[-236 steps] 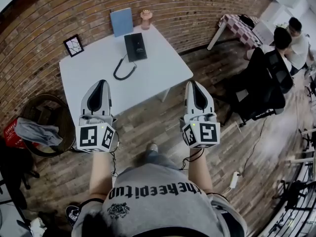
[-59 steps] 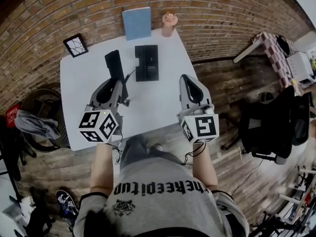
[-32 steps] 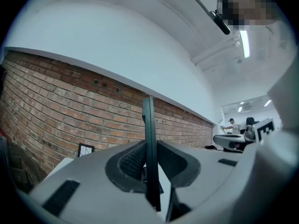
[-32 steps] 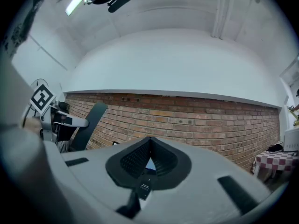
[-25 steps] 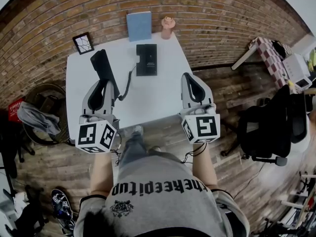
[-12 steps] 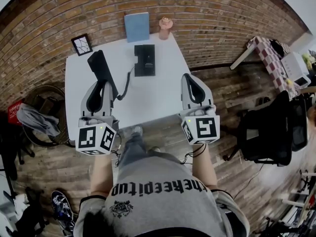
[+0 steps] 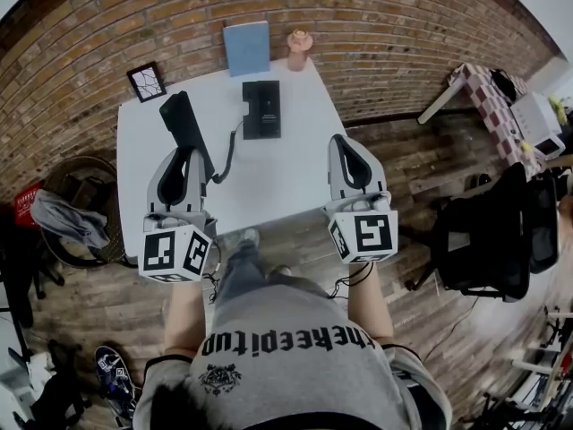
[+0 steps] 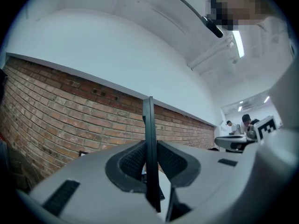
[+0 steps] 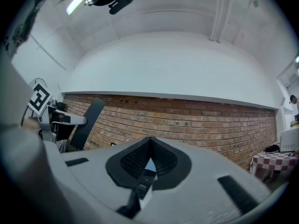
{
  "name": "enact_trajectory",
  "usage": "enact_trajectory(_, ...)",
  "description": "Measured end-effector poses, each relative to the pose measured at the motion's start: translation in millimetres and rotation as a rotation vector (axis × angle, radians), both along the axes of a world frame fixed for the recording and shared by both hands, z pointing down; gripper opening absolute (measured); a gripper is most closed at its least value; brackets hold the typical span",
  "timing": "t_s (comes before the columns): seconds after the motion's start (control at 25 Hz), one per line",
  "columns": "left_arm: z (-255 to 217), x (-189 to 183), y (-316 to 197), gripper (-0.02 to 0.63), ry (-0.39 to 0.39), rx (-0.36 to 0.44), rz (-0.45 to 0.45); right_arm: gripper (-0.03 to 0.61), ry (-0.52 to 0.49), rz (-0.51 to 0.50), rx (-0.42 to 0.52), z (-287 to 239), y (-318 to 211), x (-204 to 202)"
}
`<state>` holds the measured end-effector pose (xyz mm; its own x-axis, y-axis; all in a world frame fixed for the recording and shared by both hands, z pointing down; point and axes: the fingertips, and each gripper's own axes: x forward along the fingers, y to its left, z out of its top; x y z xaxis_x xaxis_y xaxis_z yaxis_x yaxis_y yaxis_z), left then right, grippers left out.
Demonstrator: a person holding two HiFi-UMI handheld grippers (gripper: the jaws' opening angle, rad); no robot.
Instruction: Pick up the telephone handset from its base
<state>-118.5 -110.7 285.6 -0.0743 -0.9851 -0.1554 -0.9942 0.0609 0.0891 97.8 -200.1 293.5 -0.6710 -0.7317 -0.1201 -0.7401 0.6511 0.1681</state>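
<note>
Brick wall [image 7: 376, 25]: I see it running behind the far edge of the table
Wooden floor [image 7: 430, 168]: it lies to the right of the table and under my feet
White table [image 7: 286, 177]: it is pushed against the wall, and both my grippers hang over its near half
Office chair [image 7: 488, 240]: black, on the floor well to the right of the table
Basket [image 7: 76, 195]: round, on the floor left of the table, with a grey cloth [image 7: 63, 219] draped over its rim
Left gripper [image 7: 185, 150]: my jaws are clamped narrow on the handset, and in the left gripper view [image 8: 149, 146] both pads press its flat sides
Right gripper [image 7: 345, 146]: it holds nothing and its pads meet at the tips [image 9: 150, 141], over the table's near right part and well short of the base
Blue board [image 7: 246, 47]: it leans upright on the wall behind the base
Handset [image 7: 183, 128]: black, off the base and left of it, reaching past my left jaws; it stands edge-on [image 8: 150, 125] and cuts my left gripper view down the middle
Base [image 7: 260, 108]: black, flat on the table near the far edge
Cord [image 7: 228, 155]: it curves between the handset and the base
Picture frame [image 7: 144, 81]: at the far left corner
Pink cup [image 7: 299, 50]: just right of the blue board
</note>
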Motion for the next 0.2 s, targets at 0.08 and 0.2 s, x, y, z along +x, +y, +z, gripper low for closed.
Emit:
enact_trajectory(0.08, 0.3, -0.3, -1.2, 0.068, 0.001, -0.005, -0.001, 0.002, -0.003, 0.003, -0.003, 1.5, -1.9, -0.1)
enact_trajectory(0.2, 0.7, -1.6, -3.6, 0.069, 0.0, -0.002, -0.001, 0.002, 0.001, 0.003, -0.003, 0.2, -4.5, -1.6)
